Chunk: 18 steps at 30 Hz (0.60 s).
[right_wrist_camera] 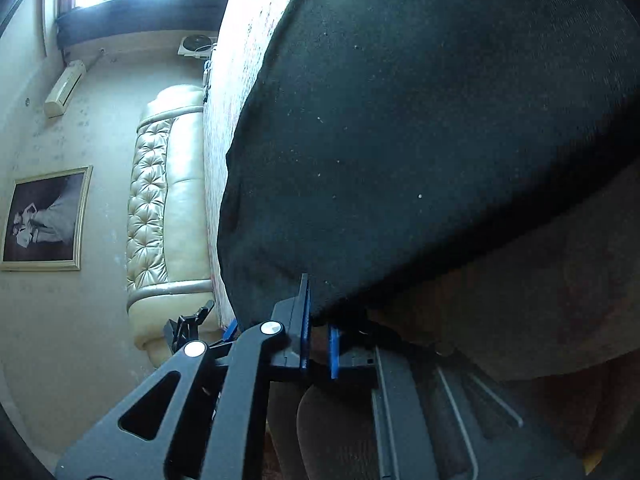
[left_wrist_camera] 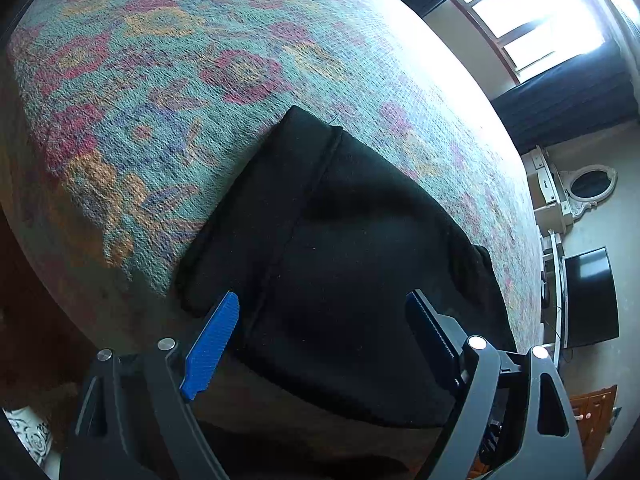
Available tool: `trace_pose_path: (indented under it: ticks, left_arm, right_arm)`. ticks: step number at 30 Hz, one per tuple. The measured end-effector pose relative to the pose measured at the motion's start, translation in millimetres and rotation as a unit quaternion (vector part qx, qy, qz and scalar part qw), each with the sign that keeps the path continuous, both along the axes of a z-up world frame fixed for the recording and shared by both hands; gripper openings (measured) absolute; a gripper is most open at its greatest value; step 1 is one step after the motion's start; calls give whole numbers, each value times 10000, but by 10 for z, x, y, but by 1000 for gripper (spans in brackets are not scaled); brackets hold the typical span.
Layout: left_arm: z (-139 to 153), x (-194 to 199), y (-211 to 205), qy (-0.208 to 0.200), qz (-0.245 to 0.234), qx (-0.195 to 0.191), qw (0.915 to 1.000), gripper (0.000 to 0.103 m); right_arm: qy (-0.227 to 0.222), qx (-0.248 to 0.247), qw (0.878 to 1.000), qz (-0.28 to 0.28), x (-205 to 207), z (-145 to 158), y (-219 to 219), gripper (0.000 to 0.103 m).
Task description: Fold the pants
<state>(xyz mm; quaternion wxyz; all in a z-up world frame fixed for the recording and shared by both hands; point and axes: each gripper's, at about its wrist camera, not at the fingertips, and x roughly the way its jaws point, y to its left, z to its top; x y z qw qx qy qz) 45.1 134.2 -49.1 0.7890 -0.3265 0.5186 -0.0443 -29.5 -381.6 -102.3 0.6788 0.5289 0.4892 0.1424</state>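
Note:
The black pants (left_wrist_camera: pixel 340 248) lie folded in a thick stack at the near edge of a bed with a floral woven cover (left_wrist_camera: pixel 180 80). My left gripper (left_wrist_camera: pixel 324 312) is open, its blue pads wide apart just above the near end of the stack, holding nothing. In the right wrist view the pants (right_wrist_camera: pixel 420 140) fill most of the frame, seen from the side. My right gripper (right_wrist_camera: pixel 320 320) has its blue pads close together at the lower edge of the black fabric, and a fold of cloth sits at their tips.
A window (left_wrist_camera: pixel 532 12) with dark curtains, a white dresser with an oval mirror (left_wrist_camera: pixel 588 188) and a dark TV (left_wrist_camera: pixel 588 300) stand beyond the bed. A cream tufted headboard (right_wrist_camera: pixel 168 208), a framed picture (right_wrist_camera: pixel 44 220) and an air conditioner (right_wrist_camera: pixel 64 88) are on the other side.

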Motion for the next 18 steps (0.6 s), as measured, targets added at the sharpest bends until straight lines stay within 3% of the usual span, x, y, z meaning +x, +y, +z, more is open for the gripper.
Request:
trace_pose_path:
  ticks: [4, 5, 6, 9, 11, 14, 16, 18]
  left_arm:
    - [7, -4, -39, -16, -58, 61, 10000, 84]
    - [11, -4, -47, -20, -76, 80, 9999, 84]
    - [12, -5, -58, -22, -94, 102, 9999, 84]
    - [18, 5, -134, -26, -149, 198, 9997, 84]
    - [14, 10, -149, -30, -197, 260, 9995, 84]
    - [6, 8, -158, -33, -196, 260, 9995, 84]
    - [6, 23, -175, -29, -173, 232, 9996, 84]
    - [-4, 23, -182, -30, -165, 229, 9996, 84]
  right_arm:
    - [-71, 43, 9997, 215, 44, 106, 45, 18]
    - [-124, 45, 9995, 289, -32, 108, 13, 29]
    - [-223, -91, 9991, 336, -76, 195, -26, 42]
    - [-749, -717, 9944, 199, -180, 563, -348, 49]
    - [-1068, -1035, 9886, -248, -306, 821, -819, 53]
    - [-1315, -1322, 9731, -1355, -581, 1129, -1750, 62]
    - [-1235, -1672, 9560, -2068, -793, 1219, -2371, 69]
    - [-811, -2171, 9395, -2524, -959, 1175, -2906, 69]
